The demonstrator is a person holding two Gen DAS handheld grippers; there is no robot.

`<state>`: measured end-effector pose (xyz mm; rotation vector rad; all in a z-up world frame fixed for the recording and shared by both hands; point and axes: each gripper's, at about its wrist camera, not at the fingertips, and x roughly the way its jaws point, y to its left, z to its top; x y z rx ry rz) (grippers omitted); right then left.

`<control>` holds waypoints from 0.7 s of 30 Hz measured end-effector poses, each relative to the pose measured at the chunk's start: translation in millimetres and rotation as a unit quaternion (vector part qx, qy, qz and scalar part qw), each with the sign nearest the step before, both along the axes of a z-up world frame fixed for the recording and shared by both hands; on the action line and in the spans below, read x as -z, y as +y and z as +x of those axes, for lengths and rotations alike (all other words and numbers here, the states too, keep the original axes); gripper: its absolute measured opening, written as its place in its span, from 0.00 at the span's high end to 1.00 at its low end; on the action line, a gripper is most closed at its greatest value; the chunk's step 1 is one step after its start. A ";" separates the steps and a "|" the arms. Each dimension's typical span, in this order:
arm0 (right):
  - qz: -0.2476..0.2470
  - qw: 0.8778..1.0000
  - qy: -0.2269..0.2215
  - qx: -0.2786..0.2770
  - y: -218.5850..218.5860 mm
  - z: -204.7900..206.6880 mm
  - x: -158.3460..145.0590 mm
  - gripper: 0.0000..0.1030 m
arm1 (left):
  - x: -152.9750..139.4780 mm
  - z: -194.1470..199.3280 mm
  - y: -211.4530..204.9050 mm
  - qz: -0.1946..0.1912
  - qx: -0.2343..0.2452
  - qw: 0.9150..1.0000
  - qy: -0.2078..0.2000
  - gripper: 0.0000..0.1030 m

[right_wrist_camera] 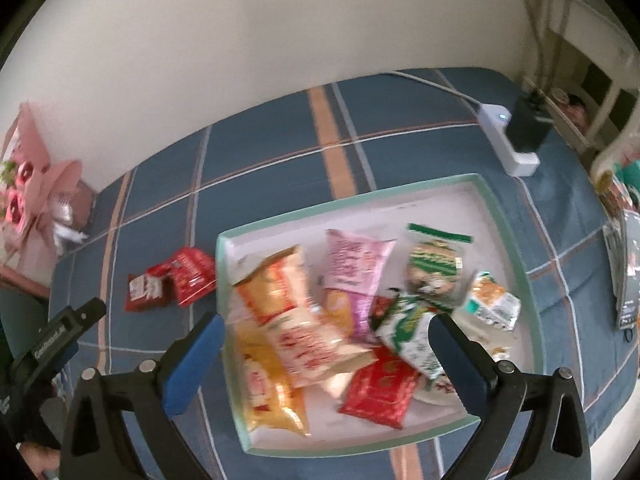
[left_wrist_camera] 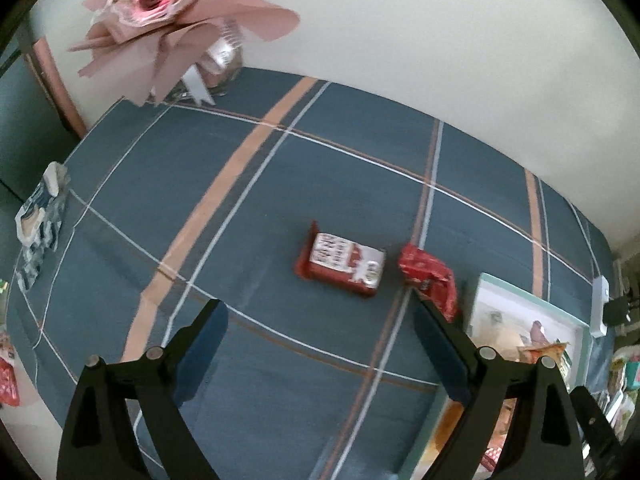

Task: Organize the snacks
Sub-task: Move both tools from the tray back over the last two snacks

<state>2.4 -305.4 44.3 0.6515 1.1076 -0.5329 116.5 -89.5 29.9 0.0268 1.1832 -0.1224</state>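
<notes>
Red-and-white flat snack packet [left_wrist_camera: 343, 264] on the blue plaid cloth [left_wrist_camera: 256, 208], a crinkled red foil packet [left_wrist_camera: 430, 278] just beside it toward the shallow mint-rimmed white tray [right_wrist_camera: 508, 224] heaped with mixed snack packets. Ahead of and slightly right of the left gripper [left_wrist_camera: 320, 344], jaws spread wide and empty, long axis slanting across the line between the fingertips. Nearer the left hand by judgement; a roll of the wrist probably needed. Right gripper [right_wrist_camera: 324, 344] released over the tray, nothing clasped.
</notes>
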 end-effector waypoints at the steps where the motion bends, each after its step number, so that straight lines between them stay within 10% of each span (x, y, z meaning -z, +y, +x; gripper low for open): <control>1: -0.001 1.000 0.000 -0.009 6.0 4.6 -0.2 0.00 | 0.1 1.7 4.5 -0.001 -0.004 1.000 0.001 0.09; 21: -0.014 0.993 -0.026 -0.117 82.3 80.9 2.4 0.00 | 8.1 31.0 49.7 -0.018 -0.047 0.999 0.007 0.09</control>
